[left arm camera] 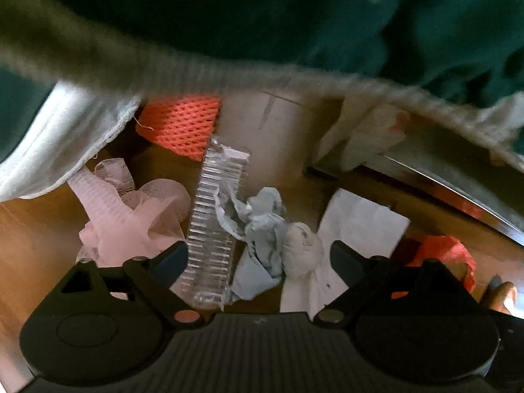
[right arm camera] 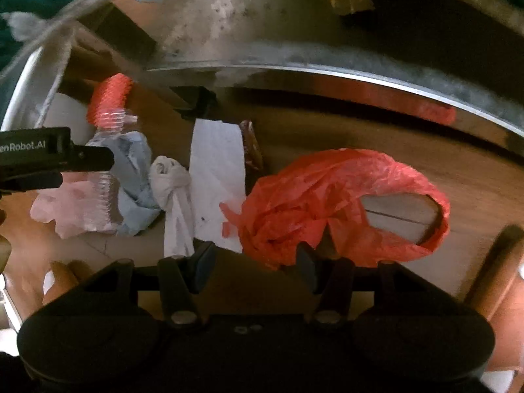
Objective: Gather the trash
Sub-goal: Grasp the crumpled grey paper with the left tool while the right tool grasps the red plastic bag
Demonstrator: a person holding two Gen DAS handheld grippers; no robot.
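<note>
Trash heap on brown wooden worktop: left tongs (left arm camera: pixel 255 255) wide, empty, above ribbed clear plastic bottle (left arm camera: pixel 213 226) and crumpled blue paper (left arm camera: pixel 258 226); right tongs (right arm camera: pixel 253 262) part-open, empty, at crumpled red plastic bag (right arm camera: pixel 327 203); advise centring before closing.

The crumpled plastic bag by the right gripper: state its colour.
Red-orange; the plastic bag shows best in the right wrist view.
</note>
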